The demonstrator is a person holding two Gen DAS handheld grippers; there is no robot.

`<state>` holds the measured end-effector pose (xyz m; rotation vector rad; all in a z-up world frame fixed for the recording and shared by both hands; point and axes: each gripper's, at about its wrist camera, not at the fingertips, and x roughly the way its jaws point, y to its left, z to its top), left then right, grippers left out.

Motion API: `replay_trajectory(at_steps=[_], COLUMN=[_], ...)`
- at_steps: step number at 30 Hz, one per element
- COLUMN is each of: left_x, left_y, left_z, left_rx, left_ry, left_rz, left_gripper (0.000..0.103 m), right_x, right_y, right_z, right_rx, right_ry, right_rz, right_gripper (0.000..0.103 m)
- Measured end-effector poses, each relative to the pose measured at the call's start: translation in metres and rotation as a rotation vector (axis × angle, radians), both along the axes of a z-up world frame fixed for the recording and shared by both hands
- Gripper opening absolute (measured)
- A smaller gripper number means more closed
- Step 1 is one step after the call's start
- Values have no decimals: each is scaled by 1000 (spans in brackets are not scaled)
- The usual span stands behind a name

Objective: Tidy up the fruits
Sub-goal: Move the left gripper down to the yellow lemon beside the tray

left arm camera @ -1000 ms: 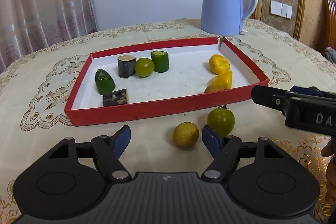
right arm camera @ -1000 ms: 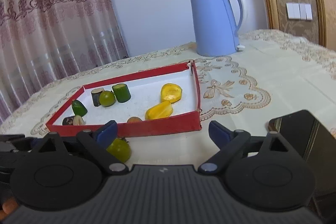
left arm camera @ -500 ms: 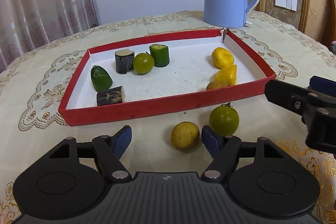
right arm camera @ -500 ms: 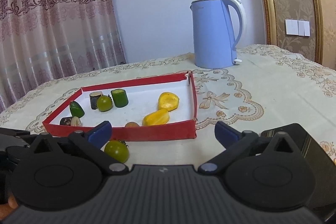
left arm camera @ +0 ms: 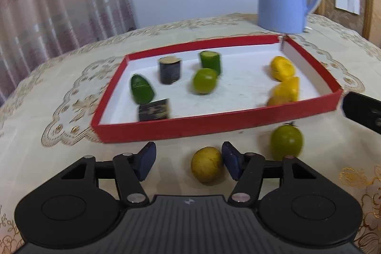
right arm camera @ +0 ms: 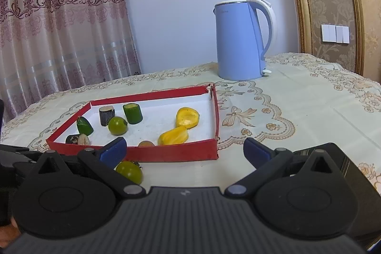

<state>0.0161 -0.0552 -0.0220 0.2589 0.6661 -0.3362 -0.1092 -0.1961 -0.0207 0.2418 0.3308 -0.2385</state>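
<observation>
On the tablecloth in front of the red tray (left arm camera: 214,122) lies a round yellow fruit (left arm camera: 206,167), between the fingers of my left gripper (left arm camera: 188,161). The jaws are closing: the right pad is at the fruit's side, while the left pad stands well clear of it. To its right sits a green tomato (left arm camera: 287,141), also seen beside the left finger of my right gripper (right arm camera: 184,150). That gripper is wide open with nothing in it. Green and dark pieces fill the tray's left, yellow pieces (left arm camera: 282,68) its right.
A blue kettle (right arm camera: 243,39) stands behind the tray's far right corner. A flat black slab (right arm camera: 345,156) lies on the cloth behind my right gripper's right finger. The right gripper's body (left arm camera: 362,111) juts in at the right of the left wrist view. Curtains hang behind.
The left jaws have narrowed around the yellow fruit, and the right pad now reaches it. The right gripper opened a little wider, and its view tipped up somewhat.
</observation>
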Motion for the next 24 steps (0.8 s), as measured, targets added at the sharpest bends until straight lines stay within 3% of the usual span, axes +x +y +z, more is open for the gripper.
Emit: replay_trajectory(at_steps=[4,24], left_x=[10,5], left_y=[15,7], left_z=[0,-4], left_rx=[-68,-69], left_ry=[61,68], left_rz=[-4,-31], left_gripper=[61,61], right_x=[2,2], right_y=[1,9], right_z=[0,0], right_rx=[3,4], right_ry=[-1,12], right_rz=[4,45], right_gripper=[103,103])
